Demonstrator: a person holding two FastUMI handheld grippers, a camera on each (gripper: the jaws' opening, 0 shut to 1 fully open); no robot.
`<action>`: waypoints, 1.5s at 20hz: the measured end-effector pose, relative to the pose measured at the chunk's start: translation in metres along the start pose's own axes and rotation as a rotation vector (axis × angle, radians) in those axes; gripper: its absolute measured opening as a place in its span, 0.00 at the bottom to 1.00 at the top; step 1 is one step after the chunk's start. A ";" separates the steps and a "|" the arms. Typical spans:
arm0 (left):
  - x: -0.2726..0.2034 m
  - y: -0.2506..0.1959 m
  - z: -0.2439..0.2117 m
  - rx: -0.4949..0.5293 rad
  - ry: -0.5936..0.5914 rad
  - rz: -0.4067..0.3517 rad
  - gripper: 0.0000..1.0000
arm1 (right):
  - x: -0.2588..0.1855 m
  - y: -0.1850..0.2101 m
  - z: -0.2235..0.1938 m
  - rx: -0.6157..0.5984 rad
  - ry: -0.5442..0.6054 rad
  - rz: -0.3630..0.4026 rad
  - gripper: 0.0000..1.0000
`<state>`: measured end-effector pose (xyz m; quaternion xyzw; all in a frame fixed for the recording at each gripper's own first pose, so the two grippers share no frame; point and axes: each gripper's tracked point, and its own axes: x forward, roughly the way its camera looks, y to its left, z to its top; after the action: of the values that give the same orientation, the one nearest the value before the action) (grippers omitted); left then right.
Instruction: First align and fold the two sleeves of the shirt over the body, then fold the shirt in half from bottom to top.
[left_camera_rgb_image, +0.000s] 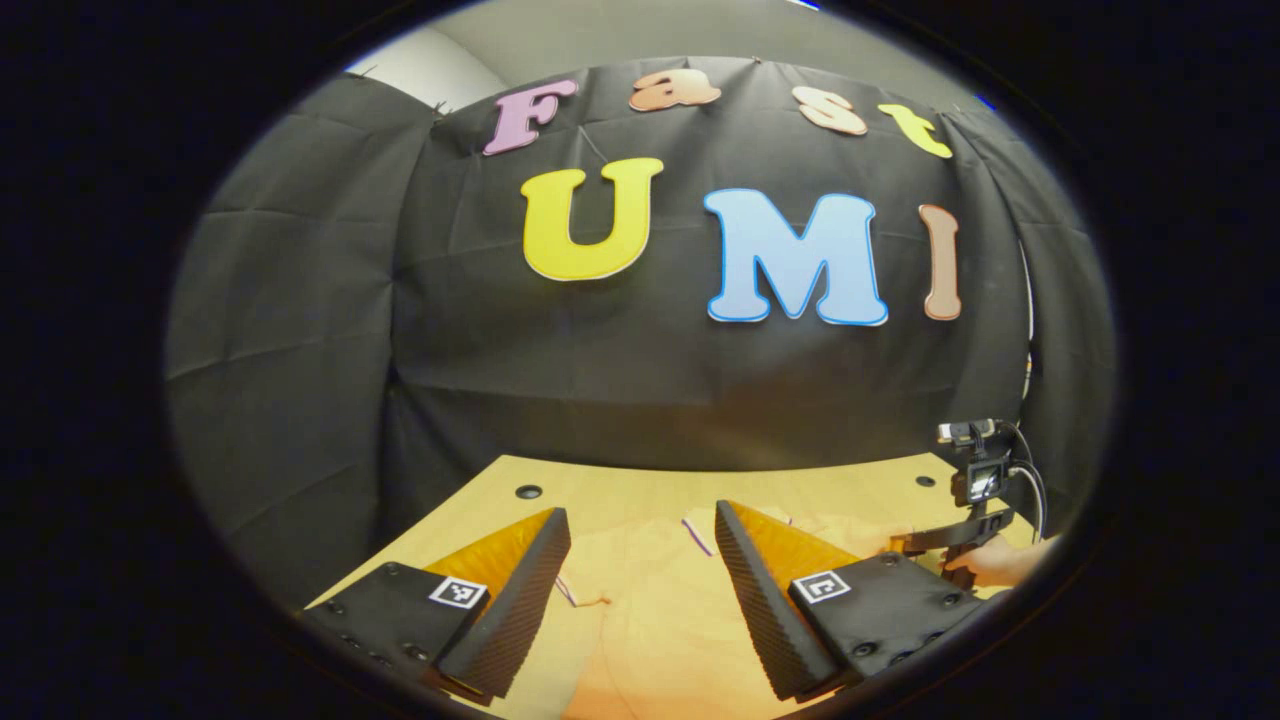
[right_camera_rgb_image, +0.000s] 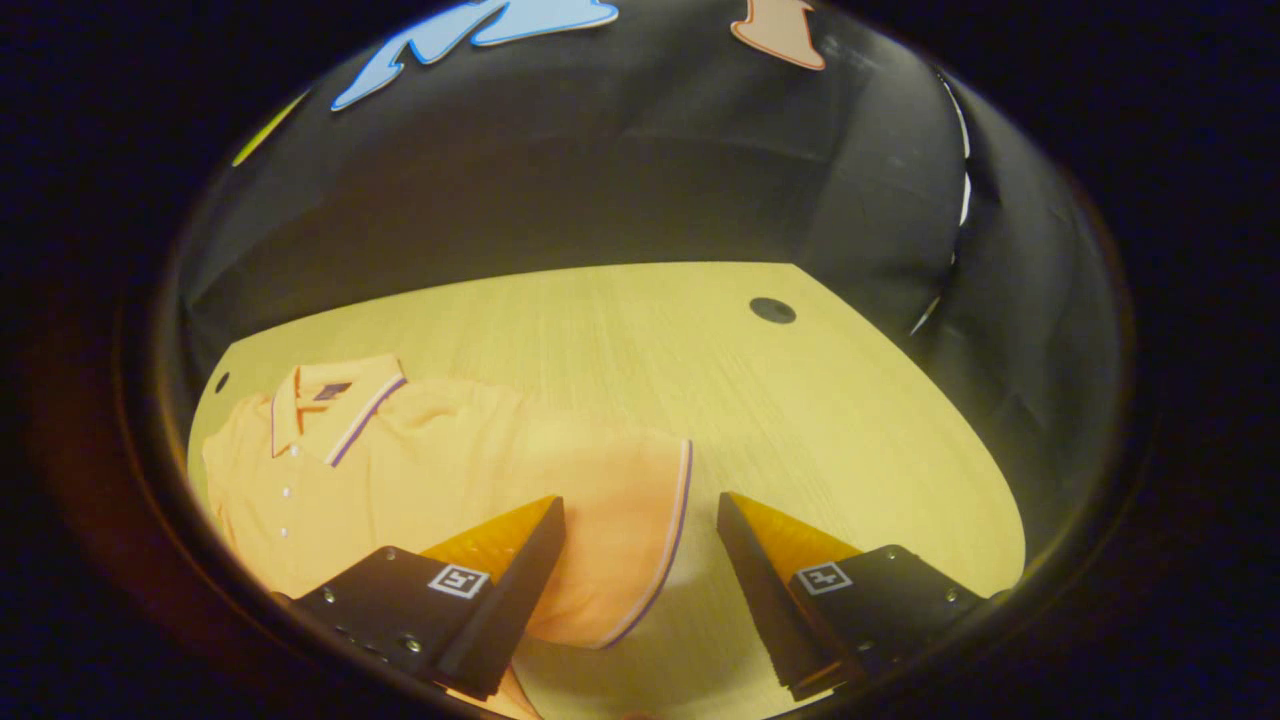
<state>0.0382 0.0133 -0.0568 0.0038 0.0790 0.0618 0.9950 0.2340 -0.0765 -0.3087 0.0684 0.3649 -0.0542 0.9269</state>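
The table (right_camera_rgb_image: 620, 330) looks like pale wood laminate with a fine straight grain and a smooth, faintly satin face. The shirt (right_camera_rgb_image: 470, 470), lying toward its left edge in the right gripper view, is soft matt cloth with woven trim on collar and sleeve hem and small glossy buttons. The left gripper (left_camera_rgb_image: 640, 590) has ribbed, matt finger pads (left_camera_rgb_image: 755, 600).

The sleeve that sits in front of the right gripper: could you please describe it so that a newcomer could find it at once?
Start from the wooden table in the right gripper view and find the orange polo shirt spread on its left part. Follow the shirt away from its collar to the short sleeve that lies between the open right gripper fingers. Its cuff carries a thin purple and white stripe.
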 end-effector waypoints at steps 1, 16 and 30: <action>-0.001 0.002 -0.001 0.002 0.003 0.006 0.95 | 0.002 0.000 -0.002 0.002 0.013 0.004 0.96; -0.013 0.008 -0.006 -0.005 0.008 0.037 0.96 | -0.003 0.015 0.003 0.081 0.009 0.063 0.05; -0.038 0.018 -0.007 -0.024 -0.017 0.072 0.96 | -0.071 0.088 0.059 -0.138 -0.194 0.184 0.05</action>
<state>-0.0021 0.0266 -0.0570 -0.0046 0.0697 0.0986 0.9927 0.2346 0.0042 -0.2097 0.0321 0.2684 0.0499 0.9615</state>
